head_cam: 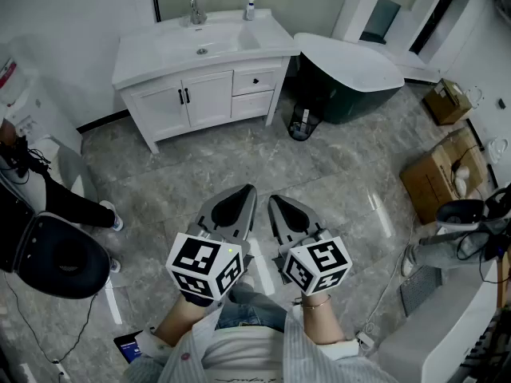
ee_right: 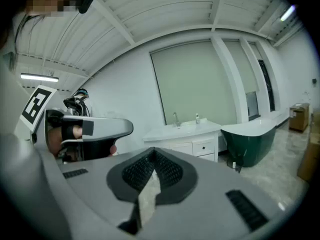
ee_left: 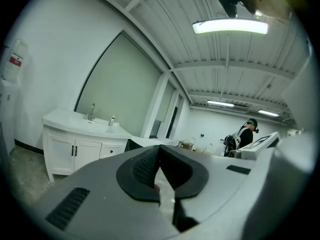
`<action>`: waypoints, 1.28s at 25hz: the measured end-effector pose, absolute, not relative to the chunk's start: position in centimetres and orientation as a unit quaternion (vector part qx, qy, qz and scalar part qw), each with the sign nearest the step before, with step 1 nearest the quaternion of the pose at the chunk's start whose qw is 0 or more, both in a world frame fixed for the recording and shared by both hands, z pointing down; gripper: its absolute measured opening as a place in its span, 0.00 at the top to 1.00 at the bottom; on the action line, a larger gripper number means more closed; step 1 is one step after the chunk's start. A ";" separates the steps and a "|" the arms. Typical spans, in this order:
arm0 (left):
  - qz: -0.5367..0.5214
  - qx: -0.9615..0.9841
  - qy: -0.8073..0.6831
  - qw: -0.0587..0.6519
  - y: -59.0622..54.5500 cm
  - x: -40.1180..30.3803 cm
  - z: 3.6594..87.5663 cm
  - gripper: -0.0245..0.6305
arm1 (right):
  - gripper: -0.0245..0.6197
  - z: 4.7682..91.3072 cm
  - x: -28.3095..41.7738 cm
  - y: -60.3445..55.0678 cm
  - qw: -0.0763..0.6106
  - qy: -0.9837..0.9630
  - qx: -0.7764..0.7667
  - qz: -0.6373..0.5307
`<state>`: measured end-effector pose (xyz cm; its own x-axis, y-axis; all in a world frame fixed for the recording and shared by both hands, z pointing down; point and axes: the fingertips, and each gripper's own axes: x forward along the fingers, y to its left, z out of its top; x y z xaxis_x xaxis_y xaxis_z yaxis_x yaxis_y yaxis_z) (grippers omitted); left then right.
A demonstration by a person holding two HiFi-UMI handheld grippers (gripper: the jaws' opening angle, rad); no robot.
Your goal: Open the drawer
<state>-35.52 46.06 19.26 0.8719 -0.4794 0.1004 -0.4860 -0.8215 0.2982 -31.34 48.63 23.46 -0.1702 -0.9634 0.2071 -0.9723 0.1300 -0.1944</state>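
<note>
Two grippers were held side by side near the person, well apart from the white vanity [head_cam: 160,54] at the far side of the floor. The left gripper [head_cam: 244,193] was seen with its jaws pressed together and nothing between them; the right gripper [head_cam: 276,203] was closed and empty likewise. The drawer [head_cam: 255,80], fitted with a dark knob, was set shut in the vanity's right part, left of a dark green bathtub [head_cam: 351,74].
</note>
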 end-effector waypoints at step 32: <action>0.022 0.954 -0.248 0.165 36.1 -28.0 21.1 0.94 | 0.95 25.7 -24.5 39.9 0.004 -0.743 0.647 0.173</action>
